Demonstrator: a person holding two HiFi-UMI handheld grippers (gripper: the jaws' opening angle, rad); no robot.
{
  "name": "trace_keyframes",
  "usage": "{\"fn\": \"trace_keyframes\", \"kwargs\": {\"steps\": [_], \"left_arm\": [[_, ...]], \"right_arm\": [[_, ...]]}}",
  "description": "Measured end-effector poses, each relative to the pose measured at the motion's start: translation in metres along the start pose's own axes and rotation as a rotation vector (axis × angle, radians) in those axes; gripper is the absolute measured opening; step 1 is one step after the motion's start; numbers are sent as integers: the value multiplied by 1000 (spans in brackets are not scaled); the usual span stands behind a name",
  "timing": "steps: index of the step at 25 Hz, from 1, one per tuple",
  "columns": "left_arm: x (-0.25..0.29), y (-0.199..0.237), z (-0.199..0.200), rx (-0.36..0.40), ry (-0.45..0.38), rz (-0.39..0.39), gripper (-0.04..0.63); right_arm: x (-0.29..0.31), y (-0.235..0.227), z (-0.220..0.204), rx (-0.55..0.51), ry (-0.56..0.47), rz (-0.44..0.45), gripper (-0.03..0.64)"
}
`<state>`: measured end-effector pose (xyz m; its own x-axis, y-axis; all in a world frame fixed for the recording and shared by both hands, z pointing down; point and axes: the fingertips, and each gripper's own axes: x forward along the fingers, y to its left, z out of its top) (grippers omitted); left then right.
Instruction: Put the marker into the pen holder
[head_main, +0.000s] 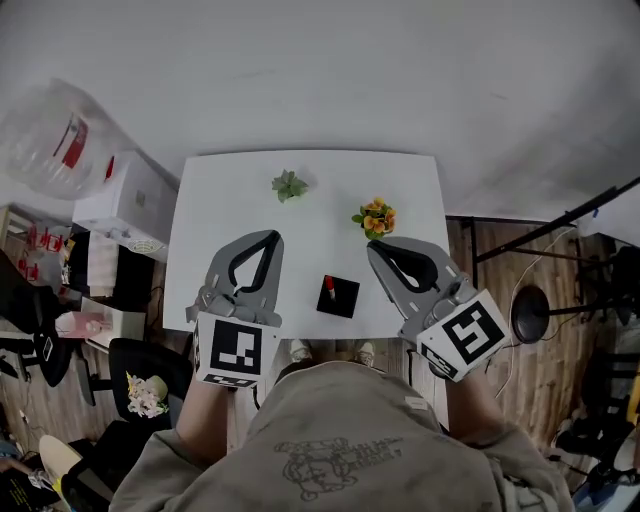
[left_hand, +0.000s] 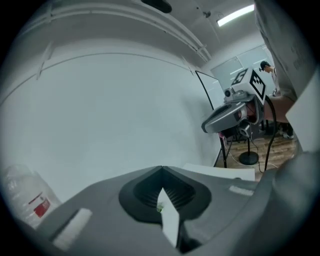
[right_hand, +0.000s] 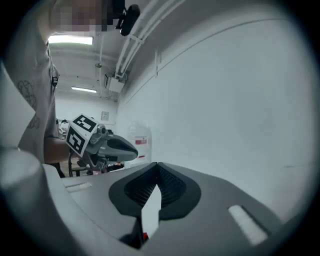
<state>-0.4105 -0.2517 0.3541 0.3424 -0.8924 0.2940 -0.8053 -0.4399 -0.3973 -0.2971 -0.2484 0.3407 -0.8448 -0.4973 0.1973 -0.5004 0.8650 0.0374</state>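
I have both claws over the near edge of the white desk (head_main: 215, 205), each lifted clear of it. The left claw (head_main: 270, 237) is closed: in its own view the two tips meet, with only a narrow slit lower down through which the desk shows, and nothing sits between the jaws. The right claw (head_main: 374, 249) is closed in the same way, tips touching and empty.

Between the two claws, close to the desk's near edge, is the black square pen holder (head_main: 346, 303). The red marker (head_main: 329, 289) shows inside its outline, toward its left side. From my steep view down I cannot tell how deep the marker sits. Neither claw touches the holder or the marker, and the right claw is the nearer of the two.

Farther back on the desk are a small green plant (head_main: 289, 185), beyond the left claw, and a bunch of orange flowers (head_main: 375, 218), just beyond the tip of the right claw.
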Motion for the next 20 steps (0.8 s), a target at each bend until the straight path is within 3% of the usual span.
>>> {"fn": "trace_keyframes", "kwargs": {"steps": [3, 7, 12, 17, 20], "left_arm": [[-13, 19, 36, -80, -141, 44, 0], [-29, 33, 56, -163, -204, 85, 0], [-35, 33, 59, -147, -212, 90, 0], [-26, 19, 35, -103, -162, 82, 0], [-14, 7, 10, -144, -106, 51, 0]], "right_arm": [[-17, -7, 32, 13, -114, -54, 28], [-36, -16, 54, 18, -197, -109, 28], [-48, -19, 57, 3, -224, -126, 28], [-45, -25, 27, 22, -143, -126, 28], [-41, -27, 6, 25, -88, -129, 28]]}}
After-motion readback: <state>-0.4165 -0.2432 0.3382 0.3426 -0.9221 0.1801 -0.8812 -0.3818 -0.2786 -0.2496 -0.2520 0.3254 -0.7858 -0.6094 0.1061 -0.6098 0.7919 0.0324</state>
